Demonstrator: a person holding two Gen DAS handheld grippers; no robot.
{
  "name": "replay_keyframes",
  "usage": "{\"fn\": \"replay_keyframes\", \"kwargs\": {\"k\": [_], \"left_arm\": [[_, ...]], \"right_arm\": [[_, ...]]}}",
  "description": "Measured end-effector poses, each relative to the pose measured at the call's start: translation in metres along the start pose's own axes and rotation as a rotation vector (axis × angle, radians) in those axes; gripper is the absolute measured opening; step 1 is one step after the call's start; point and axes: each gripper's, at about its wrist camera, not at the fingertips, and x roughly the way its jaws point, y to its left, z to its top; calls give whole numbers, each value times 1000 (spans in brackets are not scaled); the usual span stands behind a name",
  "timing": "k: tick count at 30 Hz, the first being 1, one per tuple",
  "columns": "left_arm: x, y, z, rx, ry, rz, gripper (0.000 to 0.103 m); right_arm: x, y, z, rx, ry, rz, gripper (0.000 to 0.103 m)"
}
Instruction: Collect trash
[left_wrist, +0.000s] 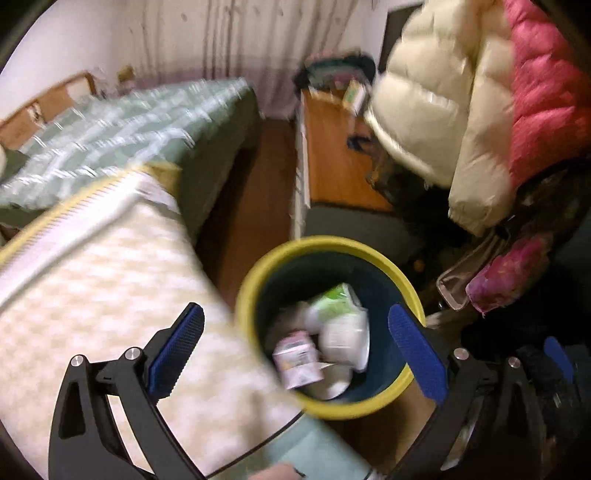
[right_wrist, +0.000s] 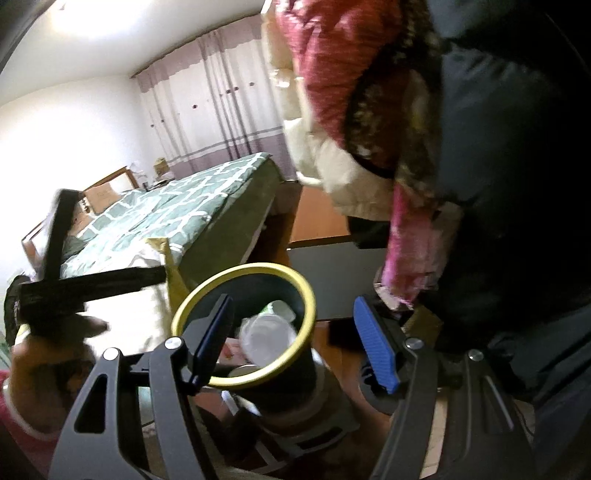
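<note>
left gripper (left_wrist: 295, 343): black angular link arms, silver round screws at pivots, ribbed blue pads (left_wrist: 177, 349) | right gripper (right_wrist: 293, 339): same black frame, silver screws, ribbed blue pads (right_wrist: 375, 345) | hand (right_wrist: 48, 354) beside the right gripper's frame: pink sleeve, white cuff (right_wrist: 22, 417).

The left tool (left_wrist: 295, 347) stands with its jaws spread wide and nothing between the blue pads (left_wrist: 177, 350). Beyond them is a round bin (left_wrist: 251, 295) with a yellow rim and dark inner wall, holding crumpled white and green wrappers (left_wrist: 341, 314) and a small pink-printed packet (left_wrist: 297, 360). Left of the bin lies a cream quilted cover (left_wrist: 110, 295); farther left, a bed (left_wrist: 122, 129) with green-and-white bedding. A cream-and-pink padded jacket (left_wrist: 461, 110) hangs at the far right, above a wooden desk (left_wrist: 332, 155)
</note>
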Motion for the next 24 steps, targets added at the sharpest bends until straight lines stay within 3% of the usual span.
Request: {"fn": "replay_keyframes", "kwargs": {"k": [4,7,12,15,18,24], "left_arm": [[-86,37,-35,-1,-152,105,98],[-147,70,-71,-47,-223,217,98],[-225,121,-133,-182,-292,419,98],[-260,138,-163,-246,-318,500,98],[-285,145,-185,-268,-325,549,98],[-323,151,-213,-317,-370,565,98]], "right_arm": [[-2,28,-3,-55,19,71,68],[-9,52,-6,-101,17,123,68],[-29,92,-10,-173,0,212,69],[-45,114,-12,-221,-26,260,74],[-60,130,-15,-269,-38,292,79],[-82,144,-22,-322,-61,330,89]]}}
